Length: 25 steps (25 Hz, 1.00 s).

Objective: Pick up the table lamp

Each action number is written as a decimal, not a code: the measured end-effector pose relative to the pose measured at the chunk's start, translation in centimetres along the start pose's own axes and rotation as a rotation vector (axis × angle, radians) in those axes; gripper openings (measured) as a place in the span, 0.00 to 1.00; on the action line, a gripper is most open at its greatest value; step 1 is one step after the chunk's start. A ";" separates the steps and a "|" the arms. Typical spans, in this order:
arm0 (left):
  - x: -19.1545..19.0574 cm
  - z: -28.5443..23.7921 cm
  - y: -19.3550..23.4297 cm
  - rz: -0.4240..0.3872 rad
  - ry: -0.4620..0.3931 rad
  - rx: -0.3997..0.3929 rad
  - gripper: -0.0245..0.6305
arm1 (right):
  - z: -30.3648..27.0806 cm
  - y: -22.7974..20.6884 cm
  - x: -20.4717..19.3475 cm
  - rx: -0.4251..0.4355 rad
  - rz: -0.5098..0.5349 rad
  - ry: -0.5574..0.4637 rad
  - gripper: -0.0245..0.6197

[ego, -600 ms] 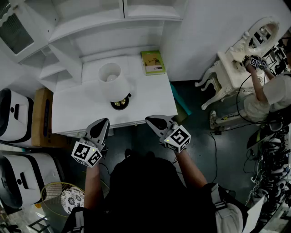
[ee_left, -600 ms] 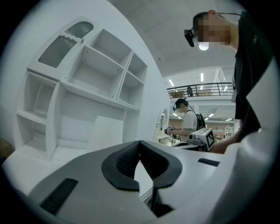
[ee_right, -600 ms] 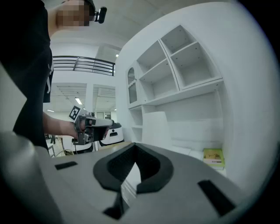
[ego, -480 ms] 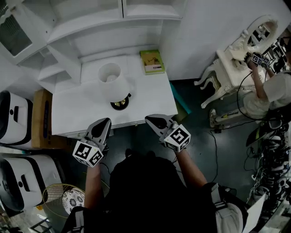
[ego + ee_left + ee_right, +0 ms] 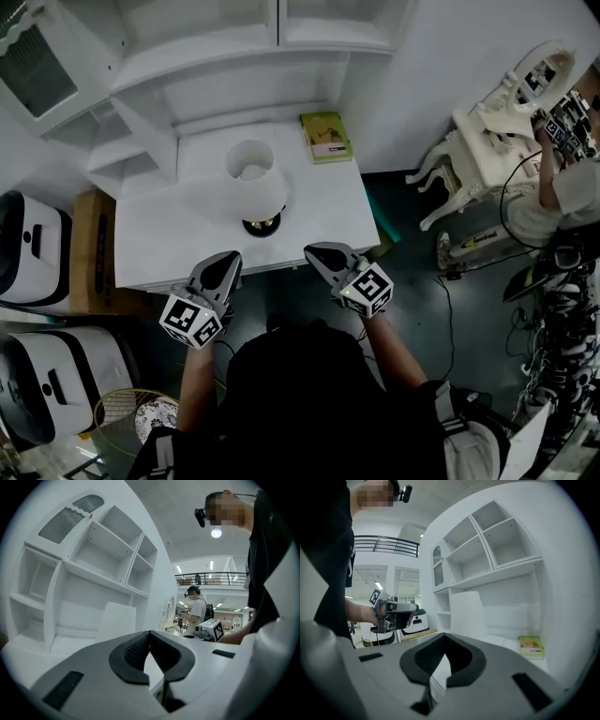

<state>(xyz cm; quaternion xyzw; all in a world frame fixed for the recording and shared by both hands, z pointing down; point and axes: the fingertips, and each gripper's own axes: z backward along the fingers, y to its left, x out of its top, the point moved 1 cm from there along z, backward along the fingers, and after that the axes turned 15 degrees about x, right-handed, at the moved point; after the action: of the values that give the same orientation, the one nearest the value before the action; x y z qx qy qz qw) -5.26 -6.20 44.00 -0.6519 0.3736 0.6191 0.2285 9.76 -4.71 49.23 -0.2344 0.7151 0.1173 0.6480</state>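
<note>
The table lamp (image 5: 255, 184) stands upright on the white table (image 5: 159, 225), with a white shade over a dark, gold-trimmed base (image 5: 262, 225). My left gripper (image 5: 228, 259) hovers at the table's front edge, just left of the lamp, jaws shut and empty. At the same edge, just right of the lamp, my right gripper (image 5: 316, 250) is also shut and empty. In the left gripper view the shade (image 5: 117, 617) rises beyond the shut left gripper (image 5: 150, 633). The right gripper view shows the shade (image 5: 466, 609) past the shut right gripper (image 5: 444, 635). Neither gripper touches the lamp.
A green book (image 5: 325, 137) lies at the table's back right corner. A white shelf unit (image 5: 216, 56) rises behind the table. White machines (image 5: 28, 248) and a brown box (image 5: 89, 253) stand to the left. An ornate white chair (image 5: 487, 141) and another person are at the right.
Both grippers have edged slightly toward the table and lamp, still shut. The head view has shifted, so the table sits a little lower and further right.
</note>
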 end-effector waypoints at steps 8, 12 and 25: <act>-0.6 1.1 3.3 0.018 0.010 -0.029 0.05 | -3.7 -0.5 -1.5 -0.046 -0.010 0.013 0.05; -1.0 1.6 4.1 0.024 0.020 -0.047 0.05 | -4.8 -0.6 -2.5 -0.076 -0.006 0.030 0.05; -1.4 4.1 5.9 0.031 0.030 0.002 0.05 | -7.3 -2.5 -5.4 -0.081 0.002 0.082 0.10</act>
<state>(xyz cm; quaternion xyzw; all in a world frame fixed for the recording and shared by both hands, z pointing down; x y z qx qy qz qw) -12.30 -6.43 45.80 -0.6549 0.3877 0.6123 0.2142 4.90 -9.29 55.83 -0.2642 0.7361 0.1371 0.6079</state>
